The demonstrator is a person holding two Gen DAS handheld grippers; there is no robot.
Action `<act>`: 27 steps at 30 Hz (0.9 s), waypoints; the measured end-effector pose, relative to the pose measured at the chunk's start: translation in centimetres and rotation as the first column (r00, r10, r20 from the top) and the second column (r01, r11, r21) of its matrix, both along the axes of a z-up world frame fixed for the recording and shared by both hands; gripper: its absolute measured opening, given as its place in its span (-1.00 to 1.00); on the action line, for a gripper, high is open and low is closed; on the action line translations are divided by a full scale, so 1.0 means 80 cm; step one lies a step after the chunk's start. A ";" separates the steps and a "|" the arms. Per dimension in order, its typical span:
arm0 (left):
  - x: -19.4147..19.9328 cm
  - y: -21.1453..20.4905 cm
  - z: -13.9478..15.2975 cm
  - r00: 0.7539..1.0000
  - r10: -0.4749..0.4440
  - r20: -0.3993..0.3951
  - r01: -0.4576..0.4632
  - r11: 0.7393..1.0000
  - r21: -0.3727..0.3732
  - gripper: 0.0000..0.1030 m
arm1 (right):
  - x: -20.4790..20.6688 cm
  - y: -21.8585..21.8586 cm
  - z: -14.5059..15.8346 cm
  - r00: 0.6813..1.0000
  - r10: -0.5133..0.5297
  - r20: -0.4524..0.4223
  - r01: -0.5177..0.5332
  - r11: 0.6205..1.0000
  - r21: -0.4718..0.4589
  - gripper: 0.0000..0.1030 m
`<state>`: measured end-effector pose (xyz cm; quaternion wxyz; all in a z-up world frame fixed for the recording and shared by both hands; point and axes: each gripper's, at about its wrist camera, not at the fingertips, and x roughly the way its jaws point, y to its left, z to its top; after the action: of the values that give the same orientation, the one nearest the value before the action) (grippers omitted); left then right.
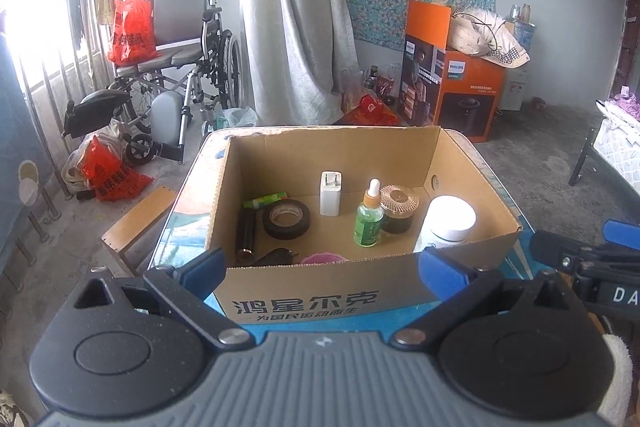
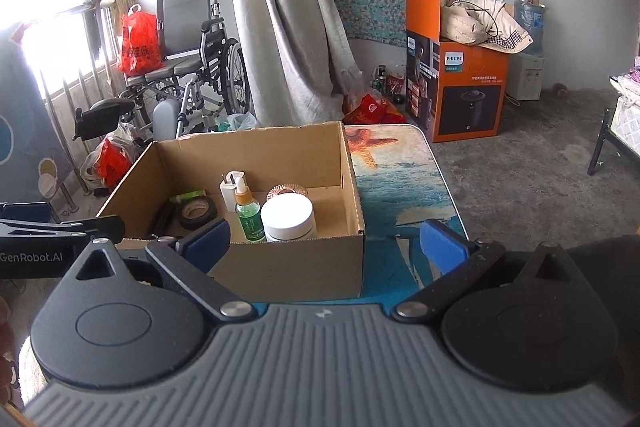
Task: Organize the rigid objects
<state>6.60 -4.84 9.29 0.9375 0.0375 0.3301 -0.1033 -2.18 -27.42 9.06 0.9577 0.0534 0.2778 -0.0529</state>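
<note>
Cardboard box (image 1: 320, 283) sits on the worktop (image 2: 404, 183), open at the top, with the objects gathered inside. A white jar (image 1: 450, 221) stands near the right wall, a green dropper bottle (image 1: 369, 219) just beside a dark jar with a ribbed gold lid (image 1: 399, 209), a white charger (image 1: 330, 193) behind them, and a roll of black tape (image 1: 286, 219) to the left. The left gripper (image 1: 320, 269) and right gripper (image 2: 324, 241) both hover before the box, fingers spread wide, grasping nothing.
</note>
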 end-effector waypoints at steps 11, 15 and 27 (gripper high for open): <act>0.022 0.008 -0.023 0.996 0.037 -0.084 -0.034 0.999 0.038 1.00 | 0.042 0.024 -0.021 0.993 0.045 -0.109 -0.043 0.999 0.020 0.97; 0.030 0.013 -0.028 0.994 0.052 -0.100 -0.048 0.998 0.044 1.00 | 0.052 0.034 -0.023 0.990 0.064 -0.124 -0.064 0.998 0.003 0.97; 0.046 0.015 -0.035 0.990 0.071 -0.125 -0.064 0.996 0.062 1.00 | 0.082 0.042 -0.031 0.984 0.072 -0.165 -0.075 0.997 -0.016 0.97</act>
<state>10.30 -3.66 6.47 0.9161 0.0466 0.3930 -0.0642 4.36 -24.08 6.57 0.9333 0.0282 0.3571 -0.0248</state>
